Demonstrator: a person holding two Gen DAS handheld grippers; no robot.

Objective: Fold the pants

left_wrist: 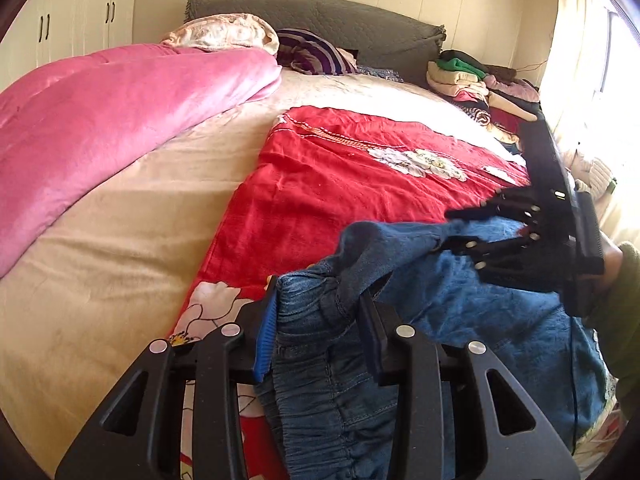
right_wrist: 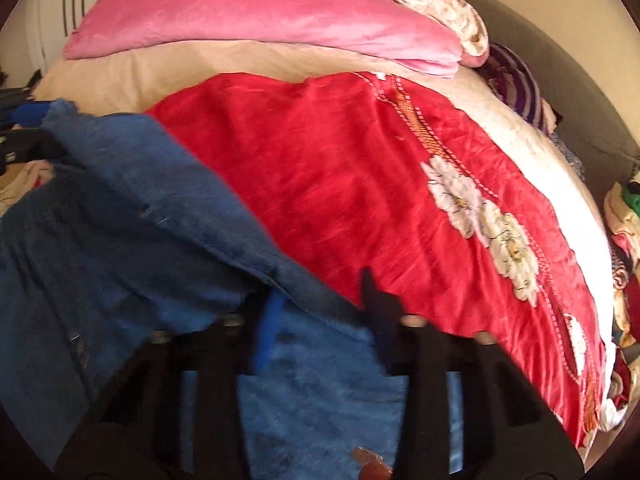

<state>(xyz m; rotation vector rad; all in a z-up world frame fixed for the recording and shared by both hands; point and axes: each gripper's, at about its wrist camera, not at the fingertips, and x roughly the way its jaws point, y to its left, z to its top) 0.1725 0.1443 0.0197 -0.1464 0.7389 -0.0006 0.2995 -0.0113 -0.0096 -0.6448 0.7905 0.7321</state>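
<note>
Blue denim pants lie bunched on a red floral blanket at the near side of the bed. My left gripper is shut on the pants' gathered elastic waistband, cloth filling the gap between its fingers. My right gripper shows at the right of the left wrist view, shut on a raised fold of the pants. In the blurred right wrist view my right gripper grips the denim edge of the pants over the red blanket.
A pink quilt lies along the left of the beige bed sheet. Pillows and a grey headboard stand at the back. A pile of folded clothes sits at the far right by the window.
</note>
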